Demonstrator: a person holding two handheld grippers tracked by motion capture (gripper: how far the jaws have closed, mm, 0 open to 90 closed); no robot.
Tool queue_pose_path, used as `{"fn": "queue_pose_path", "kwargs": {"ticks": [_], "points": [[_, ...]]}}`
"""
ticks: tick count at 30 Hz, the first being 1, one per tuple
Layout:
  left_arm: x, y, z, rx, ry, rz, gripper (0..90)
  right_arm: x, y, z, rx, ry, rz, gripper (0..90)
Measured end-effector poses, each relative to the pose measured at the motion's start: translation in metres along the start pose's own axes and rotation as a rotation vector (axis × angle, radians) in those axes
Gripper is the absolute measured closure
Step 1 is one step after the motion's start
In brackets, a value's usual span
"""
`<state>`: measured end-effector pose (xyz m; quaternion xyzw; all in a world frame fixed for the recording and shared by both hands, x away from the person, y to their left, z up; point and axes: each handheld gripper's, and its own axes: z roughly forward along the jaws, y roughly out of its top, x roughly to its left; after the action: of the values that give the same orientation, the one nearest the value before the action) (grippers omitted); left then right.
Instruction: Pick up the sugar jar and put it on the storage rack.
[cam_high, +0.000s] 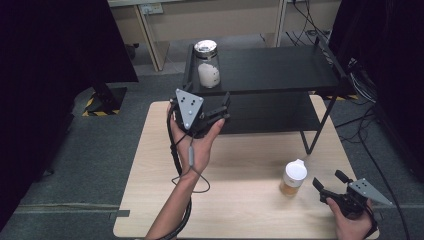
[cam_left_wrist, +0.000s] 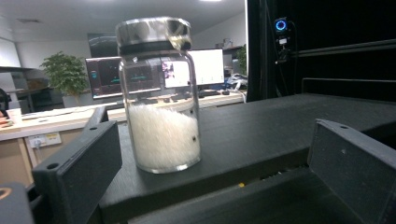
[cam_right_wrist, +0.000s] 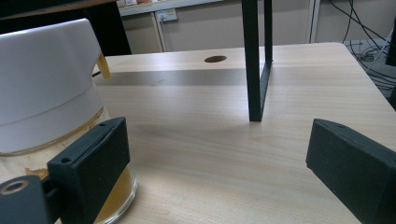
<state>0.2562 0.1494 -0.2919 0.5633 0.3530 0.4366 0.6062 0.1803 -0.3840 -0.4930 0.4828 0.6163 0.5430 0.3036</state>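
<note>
Glass jar of white granules (cam_left_wrist: 159, 98) stood upright on black shelf (cam_high: 280, 70) just ahead of released left gripper (cam_high: 220, 111), nearer vs right gripper (cam_high: 327, 187), also released, beside white-capped jar (cam_high: 293, 177).

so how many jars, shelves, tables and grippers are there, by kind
jars: 2, the glass jar with white grains and the white-lidded jar
shelf units: 1, the black shelf
tables: 1, the wooden table
grippers: 2, left gripper and right gripper
total: 6
</note>
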Motion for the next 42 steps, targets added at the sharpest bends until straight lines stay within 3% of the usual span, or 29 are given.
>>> {"fn": "queue_pose_path", "kwargs": {"ticks": [12, 19, 31, 42], "points": [[-0.004, -0.036, -0.016, -0.012, -0.025, -0.019, 2.3, 0.000, 0.000, 0.000, 0.000, -0.001, -0.001, 6.2], [0.001, -0.066, -0.026, -0.028, -0.062, -0.041, 1.8, 0.001, 0.000, 0.000, 0.001, -0.002, -0.006, 6.2], [0.001, -0.094, -0.035, 0.023, -0.063, -0.046, 1.5, 0.001, 0.000, 0.000, -0.001, -0.002, -0.004, 6.2], [0.005, -0.129, -0.044, 0.053, -0.092, -0.056, 0.4, 0.001, 0.000, 0.000, -0.001, -0.002, -0.006, 6.2]]}}
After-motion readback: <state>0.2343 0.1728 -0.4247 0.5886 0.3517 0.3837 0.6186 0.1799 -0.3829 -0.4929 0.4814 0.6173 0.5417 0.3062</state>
